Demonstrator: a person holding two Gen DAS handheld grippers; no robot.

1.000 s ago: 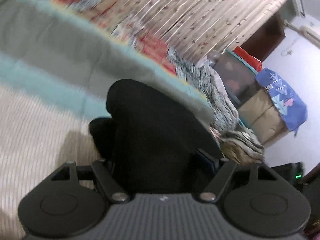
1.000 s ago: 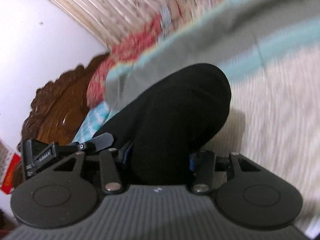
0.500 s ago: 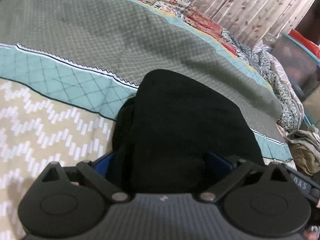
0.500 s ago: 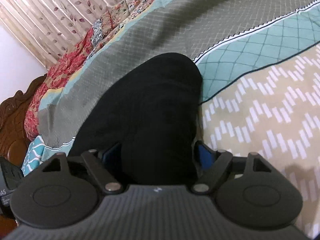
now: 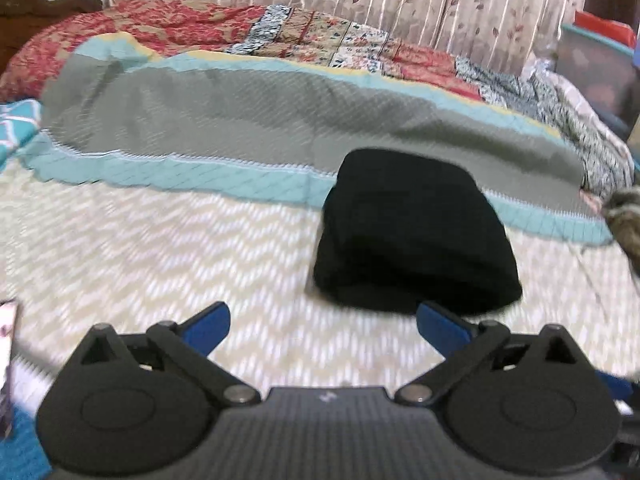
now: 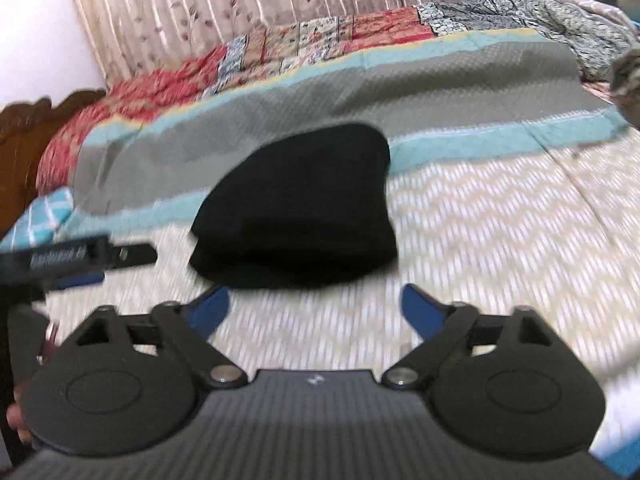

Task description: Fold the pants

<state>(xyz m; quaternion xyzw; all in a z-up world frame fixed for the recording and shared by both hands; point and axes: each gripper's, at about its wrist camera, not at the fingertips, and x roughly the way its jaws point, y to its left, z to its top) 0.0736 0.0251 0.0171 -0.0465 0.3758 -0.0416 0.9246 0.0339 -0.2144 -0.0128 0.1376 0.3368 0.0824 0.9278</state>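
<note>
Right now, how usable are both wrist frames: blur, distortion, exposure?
Left wrist: motion blur smears the bedspread pattern; fisheye bends the curtain; the black pants show no fold detail. Right wrist: same smear, worst on the left gripper at the edge; pants crushed to black.

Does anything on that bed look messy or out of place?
Nothing stands out. The folded black pants lie in a compact bundle on the bedspread, clear of both opening grippers, left and right. Only the quilts behind look rumpled.
</note>
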